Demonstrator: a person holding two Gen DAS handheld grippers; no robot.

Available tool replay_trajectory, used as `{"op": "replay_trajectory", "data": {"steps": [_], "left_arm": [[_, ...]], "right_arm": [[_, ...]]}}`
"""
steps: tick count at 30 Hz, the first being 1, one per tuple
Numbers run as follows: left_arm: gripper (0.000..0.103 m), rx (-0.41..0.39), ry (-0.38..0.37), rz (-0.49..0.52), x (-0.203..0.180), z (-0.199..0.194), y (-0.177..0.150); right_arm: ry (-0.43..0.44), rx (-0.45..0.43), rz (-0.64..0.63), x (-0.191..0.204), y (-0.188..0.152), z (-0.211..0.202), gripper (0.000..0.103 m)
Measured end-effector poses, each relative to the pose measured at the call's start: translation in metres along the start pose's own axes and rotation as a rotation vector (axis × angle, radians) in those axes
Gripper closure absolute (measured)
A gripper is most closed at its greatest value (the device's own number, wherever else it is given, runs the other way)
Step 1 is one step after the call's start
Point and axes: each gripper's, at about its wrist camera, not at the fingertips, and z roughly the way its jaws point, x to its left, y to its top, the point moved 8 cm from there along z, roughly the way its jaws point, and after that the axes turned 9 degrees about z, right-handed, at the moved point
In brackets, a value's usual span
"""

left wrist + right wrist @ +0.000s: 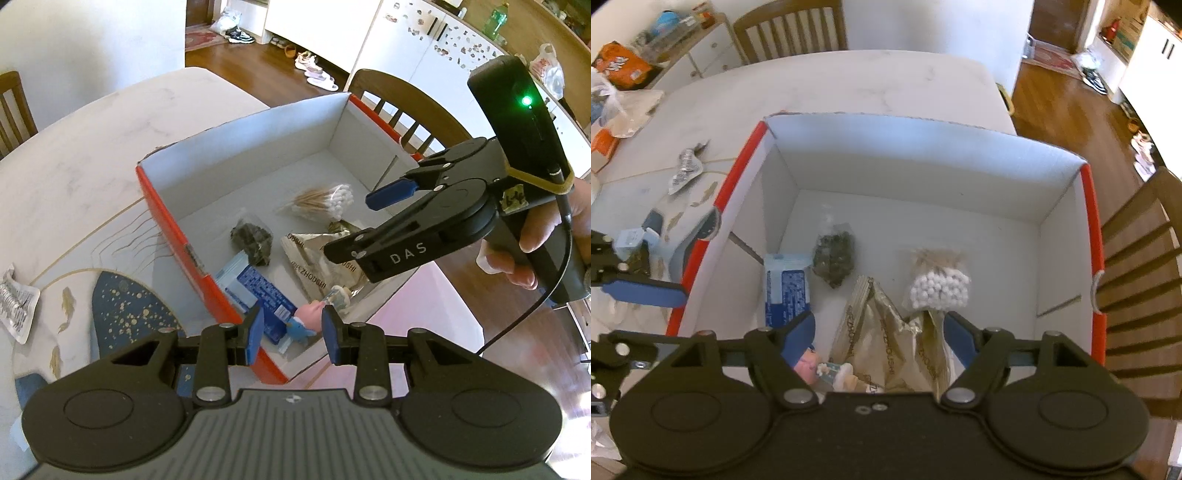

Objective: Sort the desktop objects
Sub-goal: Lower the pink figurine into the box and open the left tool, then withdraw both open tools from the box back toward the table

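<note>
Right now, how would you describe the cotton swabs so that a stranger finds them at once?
Look inside the red-edged cardboard box. The bag of cotton swabs lies right of the dark pouch. Only it shows a cluster of white tips.

Box (pixel 960 155) matt cardboard; foil packets (pixel 882 332) glossy, crinkled; table (pixel 110 129) smooth, probably marble; chair (pixel 1137 280) wood.

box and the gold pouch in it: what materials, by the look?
Box: looks like cardboard, matte white inside, glossy red outside; folded corner seams and thin raw edges show. Gold pouch: probably metallised foil or film, shiny, with sharp creases and glints; which of the two cannot be told.
</note>
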Motion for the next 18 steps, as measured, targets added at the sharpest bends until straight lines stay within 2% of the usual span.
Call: {"op": "replay_trajectory", "data": {"steps": [5, 11, 12, 14, 15, 18], "left_arm": [[0.070, -0.003, 0.018, 0.005, 0.005, -0.009, -0.009], [0.063, -0.014, 0.019, 0.007, 0.009, -0.021, -0.019], [0.060, -0.018, 0.021, 0.005, 0.010, -0.023, -0.021], [0.039, -0.027, 0.024, 0.000, 0.013, -0.029, -0.024], [0.034, -0.032, 0.026, -0.003, 0.015, -0.031, -0.026], [0.032, -0.032, 0.031, -0.015, 0.022, -0.037, -0.035]], "right_arm": [[0.001, -0.021, 0.016, 0.013, -0.001, -0.008, 0.018], [0.002, -0.043, 0.017, 0.032, -0.001, -0.017, 0.016], [0.005, -0.045, 0.018, 0.035, 0.000, -0.019, 0.016], [0.005, -0.054, 0.023, 0.043, 0.000, -0.025, 0.015], [0.007, -0.058, 0.023, 0.047, 0.000, -0.027, 0.014], [0.012, -0.069, 0.032, 0.057, -0.001, -0.035, 0.014]]}}
